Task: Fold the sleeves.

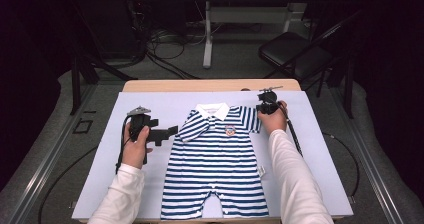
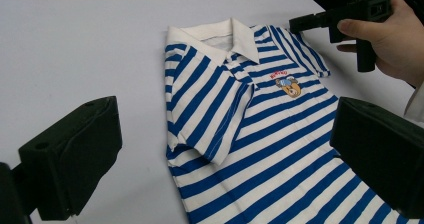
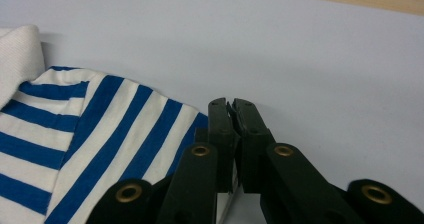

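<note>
Your left gripper [image 1: 172,132] is held just off the garment's sleeve on your left, with its jaws spread wide. In the left gripper view the two black jaws stand far apart at the frame's lower corners, and the folded-in sleeve [image 2: 220,119] lies between them, farther out, not touching either.

Your right gripper [image 1: 261,109] sits at the sleeve on your right [image 1: 250,118], near the shoulder. In the right gripper view its jaws are pressed together, with the blue hem of that sleeve [image 3: 192,129] reaching in against the jaw on the view's left. Whether cloth is actually pinched between the jaws cannot be told.

The striped baby romper [image 1: 215,164] lies flat, face up, at the middle of the pale mat [image 1: 310,149], collar [image 1: 212,110] away from you, legs toward you. The mat rests on the wooden table [image 1: 210,85].
</note>
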Tool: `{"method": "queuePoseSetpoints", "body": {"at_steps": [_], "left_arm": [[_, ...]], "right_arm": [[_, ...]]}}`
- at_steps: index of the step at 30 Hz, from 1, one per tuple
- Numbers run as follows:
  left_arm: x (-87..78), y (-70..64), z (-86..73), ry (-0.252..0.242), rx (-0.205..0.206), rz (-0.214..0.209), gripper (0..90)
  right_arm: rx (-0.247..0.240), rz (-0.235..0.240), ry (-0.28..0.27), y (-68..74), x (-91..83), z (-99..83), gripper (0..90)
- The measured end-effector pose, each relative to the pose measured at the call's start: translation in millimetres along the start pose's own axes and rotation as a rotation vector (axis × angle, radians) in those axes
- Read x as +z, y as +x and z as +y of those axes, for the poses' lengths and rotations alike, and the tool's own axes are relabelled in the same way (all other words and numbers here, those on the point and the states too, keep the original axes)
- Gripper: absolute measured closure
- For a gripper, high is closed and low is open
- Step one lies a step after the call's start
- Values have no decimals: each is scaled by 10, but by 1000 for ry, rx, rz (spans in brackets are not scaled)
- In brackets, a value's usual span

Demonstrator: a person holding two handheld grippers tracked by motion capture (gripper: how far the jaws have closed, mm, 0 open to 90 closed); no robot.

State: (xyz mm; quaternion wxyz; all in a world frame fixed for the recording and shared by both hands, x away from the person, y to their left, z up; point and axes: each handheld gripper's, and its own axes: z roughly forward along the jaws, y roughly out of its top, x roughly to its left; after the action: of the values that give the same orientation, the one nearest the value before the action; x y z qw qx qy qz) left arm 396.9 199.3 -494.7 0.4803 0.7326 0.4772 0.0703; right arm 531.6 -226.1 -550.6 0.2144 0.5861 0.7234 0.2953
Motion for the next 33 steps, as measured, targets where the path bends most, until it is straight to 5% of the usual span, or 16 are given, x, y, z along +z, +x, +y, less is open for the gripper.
{"method": "queuePoseSetpoints", "body": {"at_steps": [33], "left_arm": [[-16,-24,17,3,1,-10,5]], "right_arm": [[-25,73,-95,176,-539,156,878]]}}
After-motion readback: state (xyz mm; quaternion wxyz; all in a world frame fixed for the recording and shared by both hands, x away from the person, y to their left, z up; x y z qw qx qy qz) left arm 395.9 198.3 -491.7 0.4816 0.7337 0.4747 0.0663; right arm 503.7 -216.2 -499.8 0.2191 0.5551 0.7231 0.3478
